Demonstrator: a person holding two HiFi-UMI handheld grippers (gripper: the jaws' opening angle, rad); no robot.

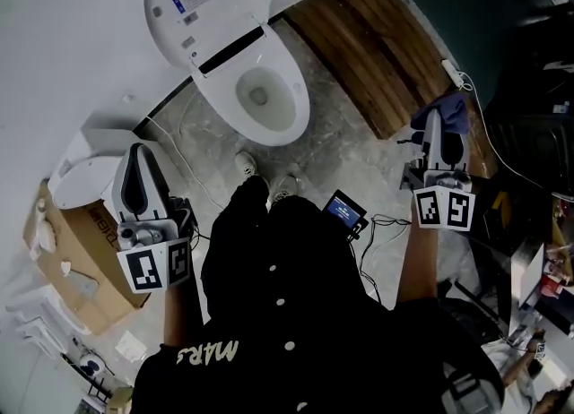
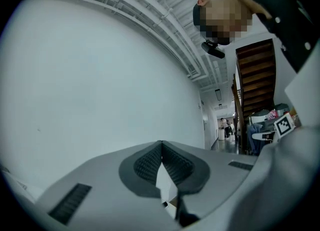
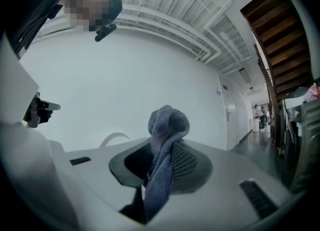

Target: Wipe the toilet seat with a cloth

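The white toilet (image 1: 260, 94) stands ahead of my feet with its lid (image 1: 204, 2) raised and the bowl showing. My right gripper (image 1: 438, 115) is held up at the right, well clear of the toilet, shut on a blue-grey cloth (image 1: 453, 111) that bunches above its tips. In the right gripper view the cloth (image 3: 162, 160) hangs pinched between the jaws. My left gripper (image 1: 139, 154) is held up at the left, also away from the toilet. In the left gripper view its jaws (image 2: 161, 147) meet at the tips with nothing between them.
A wooden platform (image 1: 381, 45) lies right of the toilet. A second white toilet part (image 1: 85, 170) and a cardboard box (image 1: 76, 255) sit at the left. Cables (image 1: 188, 170) trail over the stone floor, and a small device with a blue screen (image 1: 345, 212) lies by my legs.
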